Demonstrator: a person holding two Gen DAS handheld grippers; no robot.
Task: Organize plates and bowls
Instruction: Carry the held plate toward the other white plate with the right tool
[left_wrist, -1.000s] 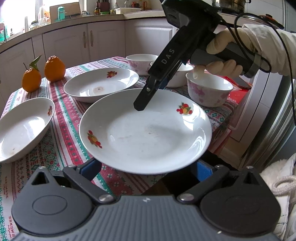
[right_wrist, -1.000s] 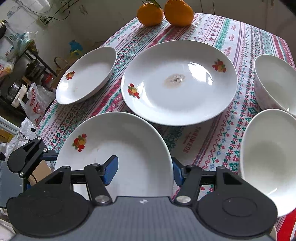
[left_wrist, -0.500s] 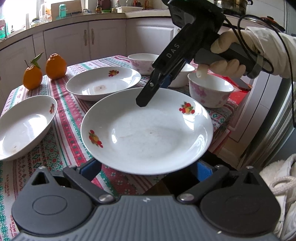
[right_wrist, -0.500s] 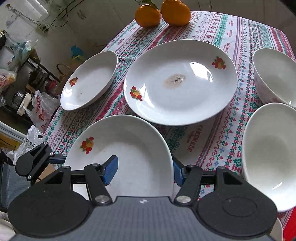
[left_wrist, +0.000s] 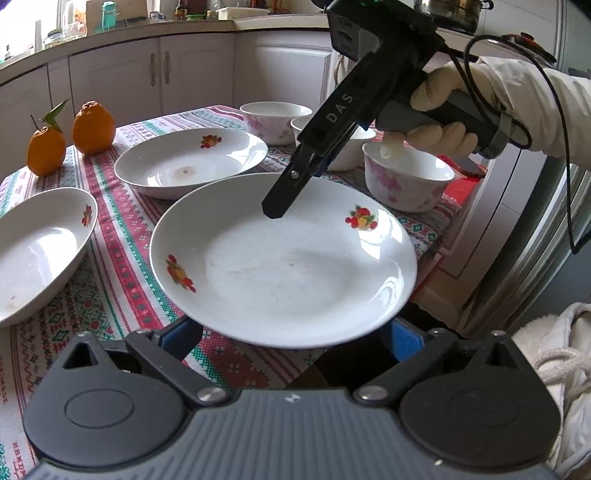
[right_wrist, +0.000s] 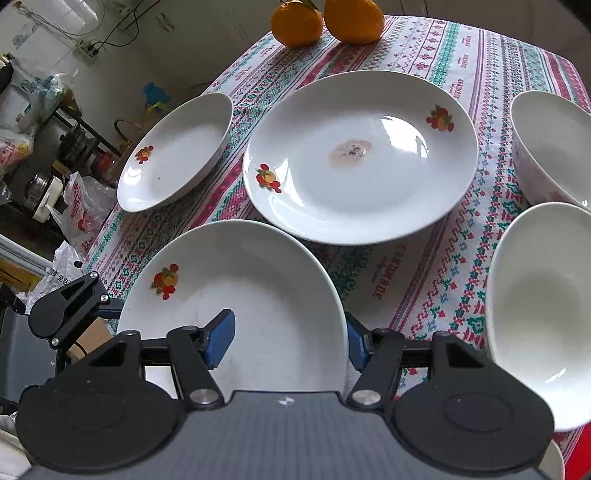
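A white plate (left_wrist: 288, 266) with fruit decals sits at the near corner of the table, partly past its edge. In the right wrist view my right gripper (right_wrist: 288, 341) straddles this plate's (right_wrist: 258, 295) rim. One blue pad is on the inside face and the other outside, shut on the rim. In the left wrist view the right gripper (left_wrist: 275, 210) comes down onto the plate's far rim, held by a gloved hand (left_wrist: 436, 110). My left gripper (left_wrist: 295, 334) is open, its blue pads wide apart under the plate's near rim. I cannot tell whether the plate is lifted.
A larger stained plate (right_wrist: 362, 158) lies just beyond, and a deep plate (right_wrist: 177, 151) sits to its left by the table edge. Two bowls (right_wrist: 543, 302) stand on the right, another (left_wrist: 275, 114) further back. Two oranges (left_wrist: 92, 127) sit at the far corner. Cabinets stand behind.
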